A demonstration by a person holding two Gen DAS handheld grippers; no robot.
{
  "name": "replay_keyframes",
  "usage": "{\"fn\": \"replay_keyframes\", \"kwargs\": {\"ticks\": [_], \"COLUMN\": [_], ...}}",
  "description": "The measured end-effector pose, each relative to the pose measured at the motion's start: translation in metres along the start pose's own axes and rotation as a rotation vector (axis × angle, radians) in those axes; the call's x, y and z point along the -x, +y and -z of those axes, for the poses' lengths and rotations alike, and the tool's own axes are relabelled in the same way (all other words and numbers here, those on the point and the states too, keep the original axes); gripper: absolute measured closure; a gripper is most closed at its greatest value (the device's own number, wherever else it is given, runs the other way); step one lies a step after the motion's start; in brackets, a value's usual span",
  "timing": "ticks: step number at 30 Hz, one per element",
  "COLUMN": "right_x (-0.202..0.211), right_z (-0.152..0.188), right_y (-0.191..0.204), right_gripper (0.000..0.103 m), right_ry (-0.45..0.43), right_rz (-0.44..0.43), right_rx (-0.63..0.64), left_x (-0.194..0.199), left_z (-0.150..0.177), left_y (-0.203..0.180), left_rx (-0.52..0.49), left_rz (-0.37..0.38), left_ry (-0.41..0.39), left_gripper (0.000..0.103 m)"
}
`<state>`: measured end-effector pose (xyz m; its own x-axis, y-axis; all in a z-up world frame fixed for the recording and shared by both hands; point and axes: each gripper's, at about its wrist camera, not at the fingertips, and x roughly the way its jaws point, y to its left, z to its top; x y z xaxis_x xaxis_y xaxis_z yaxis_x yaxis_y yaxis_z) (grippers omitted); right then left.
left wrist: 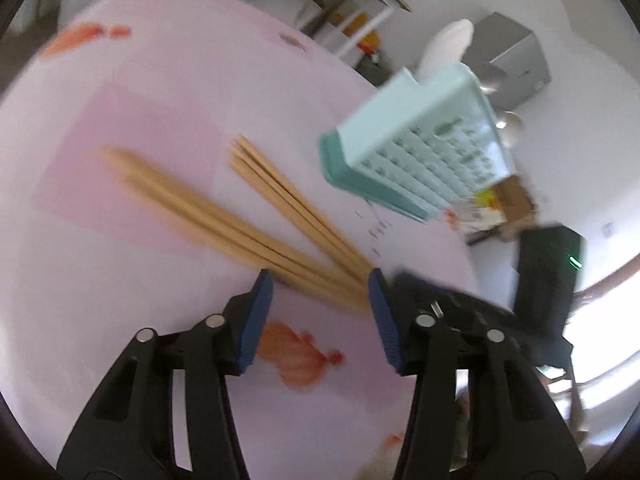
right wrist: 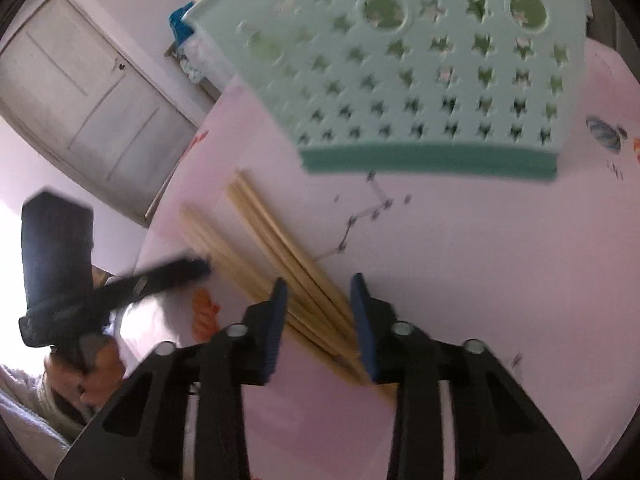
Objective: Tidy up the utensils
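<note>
Mint perforated utensil holder (right wrist: 420, 80) on a teal base at the far side of the pink tablecloth (right wrist: 480, 260), star-shaped holes facing near. White door (right wrist: 92, 92) far left; orange prints on the cloth. Nothing between grippers and wood. Left gripper (left wrist: 320, 280) half open, pads apart, poised over the near ends of the chopsticks (left wrist: 260, 216), nothing pinched. Right gripper (right wrist: 318, 284) narrower, straddling the same ends; contact unclear through blur. Two fanned bundles flat on the cloth, converging near, long axes running far-left.
</note>
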<state>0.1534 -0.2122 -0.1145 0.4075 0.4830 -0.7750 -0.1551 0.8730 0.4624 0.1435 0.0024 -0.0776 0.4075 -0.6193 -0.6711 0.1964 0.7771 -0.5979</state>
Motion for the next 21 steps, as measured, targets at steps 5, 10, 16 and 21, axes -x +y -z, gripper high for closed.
{"fn": "replay_keyframes", "kwargs": {"ticks": [5,10,16,21], "right_x": [-0.009,-0.013,0.003,0.012], "right_z": [0.021,0.040,0.043,0.047], "right_y": [0.009,0.033,0.031,0.027], "right_gripper": [0.096,0.097,0.097,0.096], "right_ry": [0.024,0.008,-0.052,-0.084], "right_rz": [-0.088,-0.071,0.083,0.179], "right_rx": [-0.116,-0.108,-0.089,-0.059], "left_x": [-0.008,-0.010,0.000,0.009], "left_z": [-0.007,0.019,0.042,0.030], "left_y": [-0.015,-0.036,-0.044,-0.031], "left_rx": [-0.147,-0.374,-0.468,-0.435], "left_rz": [-0.175,-0.318,-0.357,-0.348], "left_ry": [-0.038,-0.048,-0.030,-0.014], "left_gripper": [0.075,0.089,0.089,0.089]}}
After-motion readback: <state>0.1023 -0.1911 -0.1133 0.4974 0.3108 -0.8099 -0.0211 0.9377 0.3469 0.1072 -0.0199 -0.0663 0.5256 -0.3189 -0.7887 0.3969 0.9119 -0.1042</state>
